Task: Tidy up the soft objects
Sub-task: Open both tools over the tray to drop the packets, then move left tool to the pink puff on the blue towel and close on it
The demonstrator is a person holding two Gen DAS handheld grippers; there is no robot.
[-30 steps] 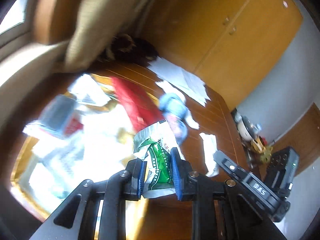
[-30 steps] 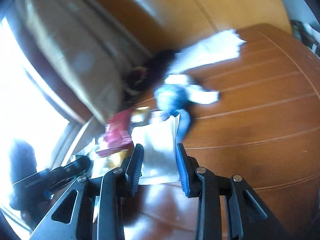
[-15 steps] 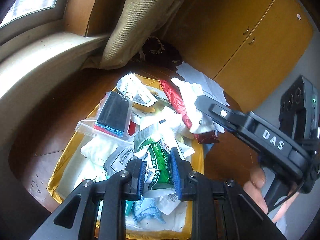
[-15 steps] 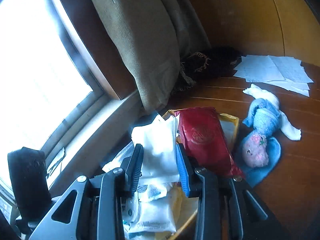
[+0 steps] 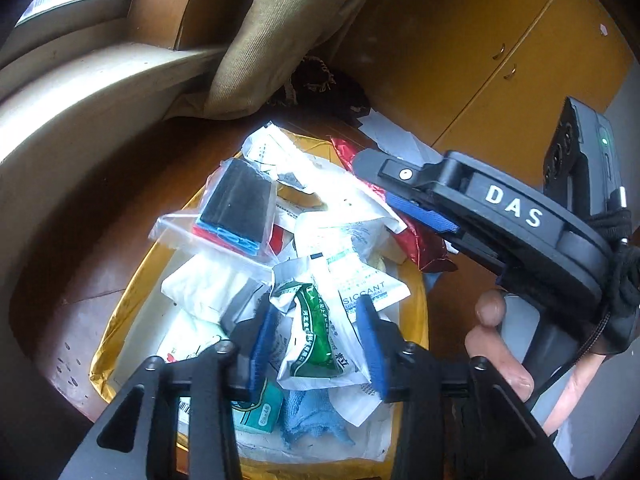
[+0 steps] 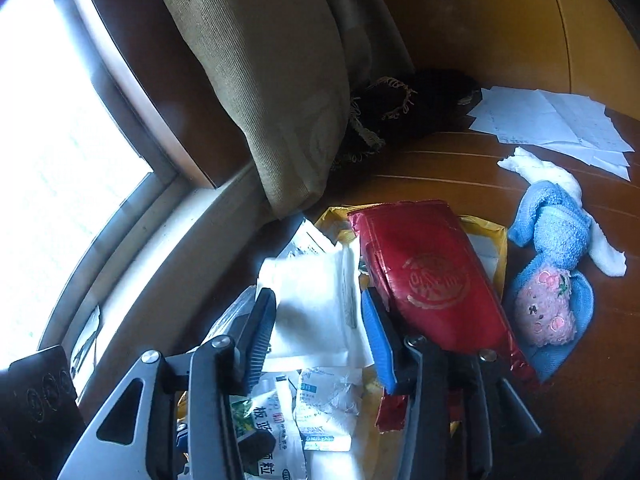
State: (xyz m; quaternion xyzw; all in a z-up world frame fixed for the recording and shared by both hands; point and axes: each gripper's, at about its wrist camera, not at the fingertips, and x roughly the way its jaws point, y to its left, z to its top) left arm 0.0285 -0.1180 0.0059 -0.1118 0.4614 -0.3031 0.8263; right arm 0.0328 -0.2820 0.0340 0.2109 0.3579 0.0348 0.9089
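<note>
- left gripper (image 5: 318,346) low over the near end of the yellow envelope (image 5: 120,320); jaws opening, about half wide, green-and-white packet (image 5: 316,344) loose between the blue pads, pads clear of it
- packet lies on the heap on the envelope; blue cloth (image 5: 312,420) and teal box (image 5: 260,412) just below it at the near edge
- right gripper (image 6: 318,330) over the far end of the same heap; jaws opening, white pouch (image 6: 320,304) between the pads, not pinched as far as can be seen
- in the left view the right gripper comes in from the right side with a person's hand (image 5: 500,356) on its handle, close beside the left one
- heap on the envelope: clear bag with black block (image 5: 236,204) toward the left edge, white sachets (image 5: 344,248) in the middle, red foil pack (image 6: 432,276) along the right edge, overhanging it
- envelope sits on the brown wooden desk (image 6: 580,400), near its window-side corner
- blue and pink plush toy (image 6: 552,276) on the bare desk right of the envelope, apart from it, white cloth (image 6: 560,184) touching its far side
- loose white papers (image 6: 552,124) at the far edge of the desk; dark fringed cloth (image 6: 408,112) in the back corner
- olive curtain (image 6: 272,80) hangs down to the far left of the envelope; window sill (image 5: 80,112) curves along the left edge
- yellow wood cabinets (image 5: 500,48) behind the desk
- open desk to the right of the toy and near right; left side crowded by sill and curtain
</note>
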